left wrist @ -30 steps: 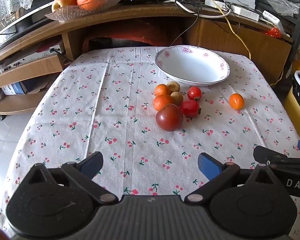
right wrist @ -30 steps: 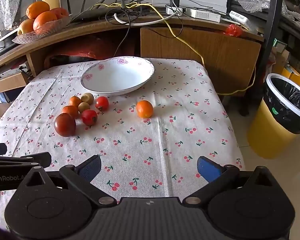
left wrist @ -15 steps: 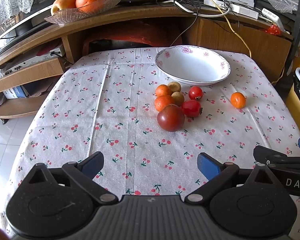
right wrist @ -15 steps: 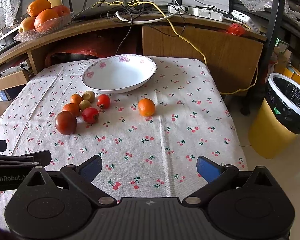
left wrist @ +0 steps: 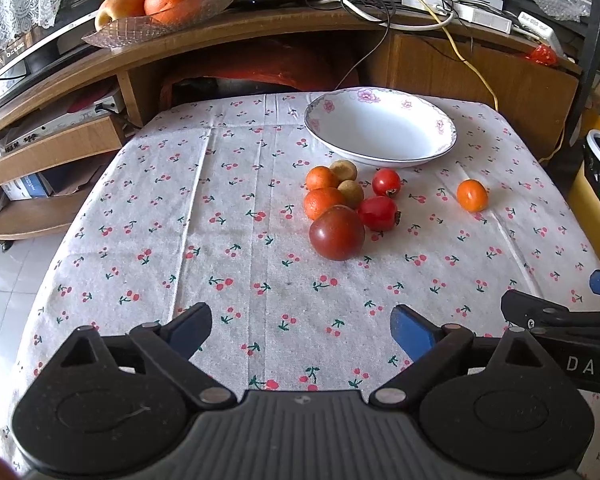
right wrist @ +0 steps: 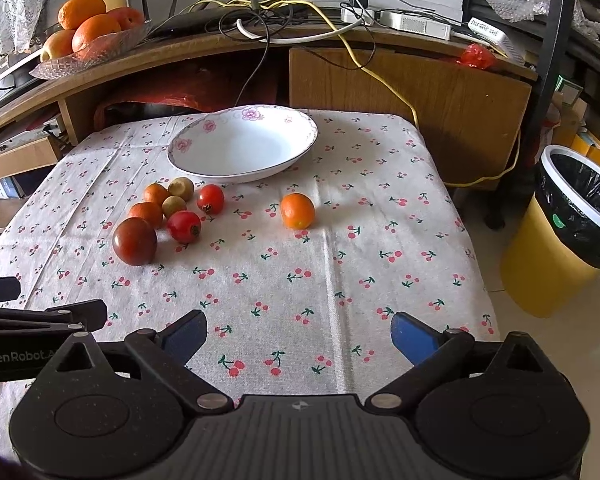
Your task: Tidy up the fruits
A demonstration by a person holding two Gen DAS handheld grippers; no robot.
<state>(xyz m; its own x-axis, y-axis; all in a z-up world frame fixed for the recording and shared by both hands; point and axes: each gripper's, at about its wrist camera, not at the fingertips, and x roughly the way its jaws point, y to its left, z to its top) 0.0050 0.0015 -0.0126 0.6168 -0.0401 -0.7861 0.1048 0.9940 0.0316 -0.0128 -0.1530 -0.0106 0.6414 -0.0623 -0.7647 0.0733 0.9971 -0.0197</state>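
Cherry-print tablecloth [left wrist: 228, 216] – fruit cluster [left wrist: 342, 206] beside empty bowl [left wrist: 380, 128] – both tools wide, empty.

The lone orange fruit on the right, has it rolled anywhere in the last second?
No. The lone orange fruit sits the same way off the bowl and the fruit cluster; only the cameras shifted slightly.

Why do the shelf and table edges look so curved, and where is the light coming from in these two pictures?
Left wrist view: the fisheye lens bows the wooden shelf edge; daylight glares off the pale floor tiles at left. Right wrist view: the same bending curves the cherry-print tablecloth; the lone small orange fruit and the white flower-rimmed bowl cast soft shadows, and the picture is sharp throughout.
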